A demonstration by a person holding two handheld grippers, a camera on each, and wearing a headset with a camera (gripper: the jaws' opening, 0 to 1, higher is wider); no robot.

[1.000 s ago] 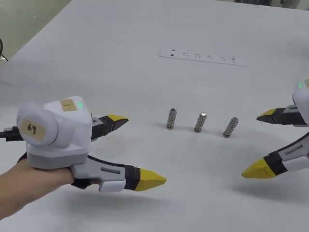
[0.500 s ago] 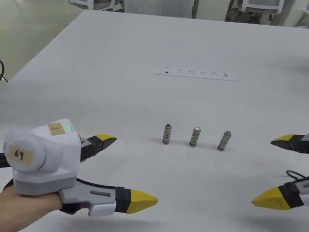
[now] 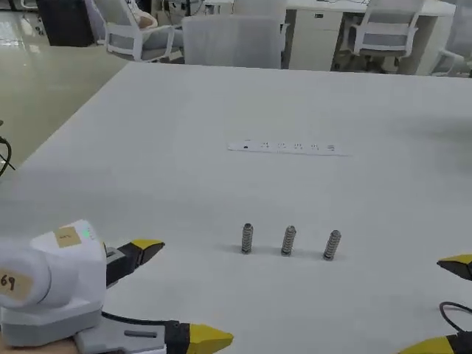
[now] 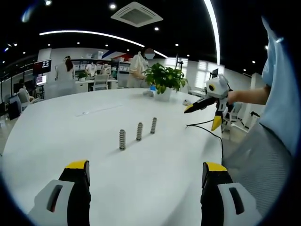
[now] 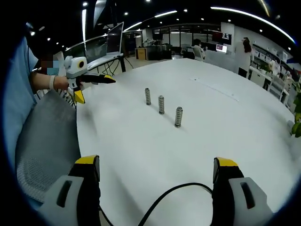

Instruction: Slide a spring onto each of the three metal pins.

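Steel-grey coils, three in number, stand upright in a short row on the white table [image 3: 147, 147]: left spring [image 3: 247, 238], middle spring [image 3: 288, 240], right spring [image 3: 332, 245]. They are evenly spaced, not touching, tightly wound and of like height. Left gripper [image 3: 192, 291] and right gripper [image 5: 156, 161] flank the row, well apart from it. Both have their jaws spread wide and hold nothing. Power strip [image 3: 287, 147] lies flat beyond the row.
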